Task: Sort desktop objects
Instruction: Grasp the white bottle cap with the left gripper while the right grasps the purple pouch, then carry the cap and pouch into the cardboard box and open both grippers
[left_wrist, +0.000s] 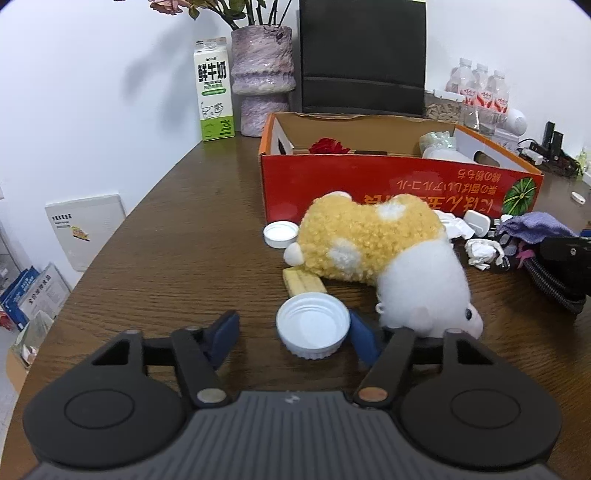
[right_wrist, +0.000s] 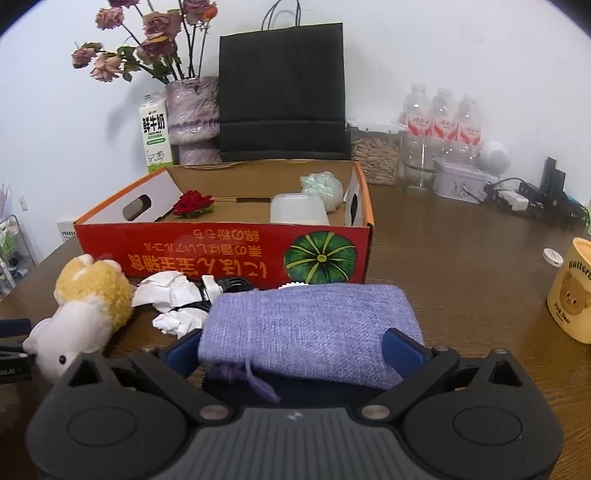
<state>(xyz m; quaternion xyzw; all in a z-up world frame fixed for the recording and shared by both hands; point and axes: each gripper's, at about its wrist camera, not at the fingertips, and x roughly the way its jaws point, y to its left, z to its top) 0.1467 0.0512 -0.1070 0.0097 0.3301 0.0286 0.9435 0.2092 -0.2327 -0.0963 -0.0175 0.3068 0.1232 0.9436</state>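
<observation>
The lid is straddled by the spread left gripper, ready for pinching, while the pouch is pinched by the right gripper for boxing.

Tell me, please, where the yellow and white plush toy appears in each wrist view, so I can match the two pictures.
Left wrist view: the plush toy lies at centre right, in front of the red cardboard box, just beyond the white lid.
Right wrist view: the plush toy lies at the lower left, beside the crumpled paper.
Shared landmark: the red cardboard box, behind the toy in both.
</observation>
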